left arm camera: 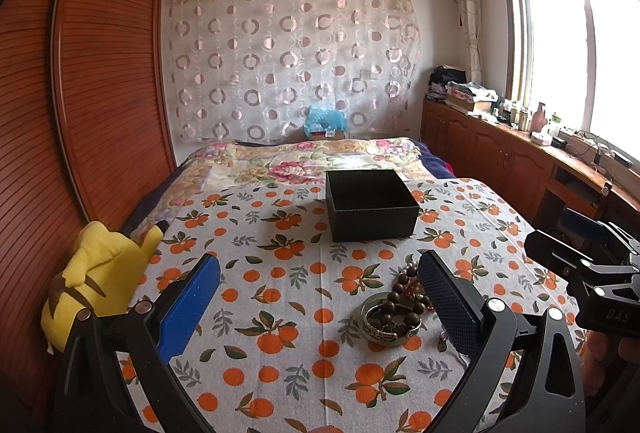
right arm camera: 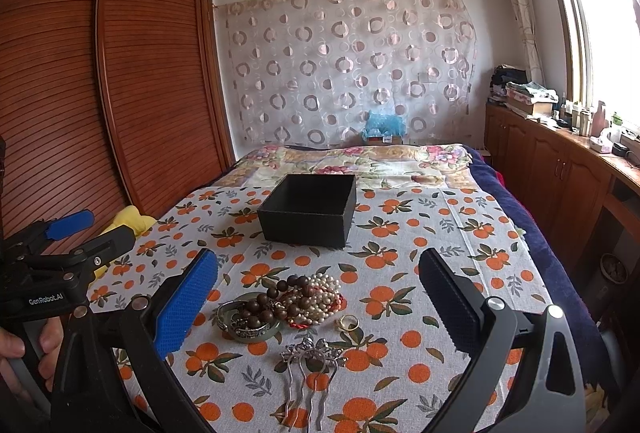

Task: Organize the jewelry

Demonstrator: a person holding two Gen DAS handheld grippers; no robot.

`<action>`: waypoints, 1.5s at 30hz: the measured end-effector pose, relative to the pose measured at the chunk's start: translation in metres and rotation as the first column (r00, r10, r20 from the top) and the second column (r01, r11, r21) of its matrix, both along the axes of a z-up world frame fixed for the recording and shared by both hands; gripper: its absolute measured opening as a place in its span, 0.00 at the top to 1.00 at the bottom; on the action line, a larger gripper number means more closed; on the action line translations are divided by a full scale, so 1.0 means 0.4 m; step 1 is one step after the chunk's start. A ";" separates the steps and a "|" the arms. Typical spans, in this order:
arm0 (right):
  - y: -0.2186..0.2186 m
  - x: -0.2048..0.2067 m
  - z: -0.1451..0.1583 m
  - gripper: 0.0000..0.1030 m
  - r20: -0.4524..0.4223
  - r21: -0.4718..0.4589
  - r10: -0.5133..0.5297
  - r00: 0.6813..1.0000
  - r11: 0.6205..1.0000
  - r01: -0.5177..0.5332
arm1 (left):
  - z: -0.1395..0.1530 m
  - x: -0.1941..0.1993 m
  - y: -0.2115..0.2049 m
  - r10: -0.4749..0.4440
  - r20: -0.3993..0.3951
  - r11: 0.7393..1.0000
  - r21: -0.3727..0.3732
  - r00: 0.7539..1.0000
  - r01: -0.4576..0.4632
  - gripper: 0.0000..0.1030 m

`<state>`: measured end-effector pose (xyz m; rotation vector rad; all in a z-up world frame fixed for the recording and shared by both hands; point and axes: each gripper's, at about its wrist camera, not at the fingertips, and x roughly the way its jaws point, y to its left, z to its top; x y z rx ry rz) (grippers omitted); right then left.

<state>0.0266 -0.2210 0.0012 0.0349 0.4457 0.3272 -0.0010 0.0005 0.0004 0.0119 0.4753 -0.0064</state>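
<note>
Hovering above bed with orange-print cloth (right arm camera: 400, 225), both empty: left hand-held gripper (left arm camera: 320, 297) and right hand-held gripper (right arm camera: 320, 293) spread wide. Heaped jewelry – brown wooden bead bracelet (right arm camera: 272, 303), pearl strand (right arm camera: 322, 289), silver hair comb (right arm camera: 308, 373) – lies directly between right fingers, nearer right; open black square box (right arm camera: 308, 211) beyond

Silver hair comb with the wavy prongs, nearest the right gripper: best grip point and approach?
Grip the silver hair comb across its ornate floral head, the bulkiest part, coming from above with the right gripper, whose jaws are open. It lies flat on the orange-print cloth, thin prongs pointing toward the camera, apart from the bead pile, so the head probably offers the surest hold.
</note>
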 end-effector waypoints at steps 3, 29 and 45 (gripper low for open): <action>-0.002 0.002 -0.002 0.02 0.000 0.001 0.000 1.000 1.000 0.000 | 0.000 0.000 0.000 0.000 0.000 1.000 -0.001 1.000 0.000 0.07; -0.018 0.022 -0.118 0.03 -0.086 -0.074 0.047 0.995 0.996 -0.054 | -0.088 0.040 -0.013 -0.051 -0.104 0.999 -0.020 0.993 0.049 0.07; 0.048 0.087 -0.293 0.25 -0.349 -0.125 0.196 0.916 0.960 -0.252 | -0.175 0.085 -0.012 -0.090 -0.210 0.996 -0.019 0.974 0.088 0.07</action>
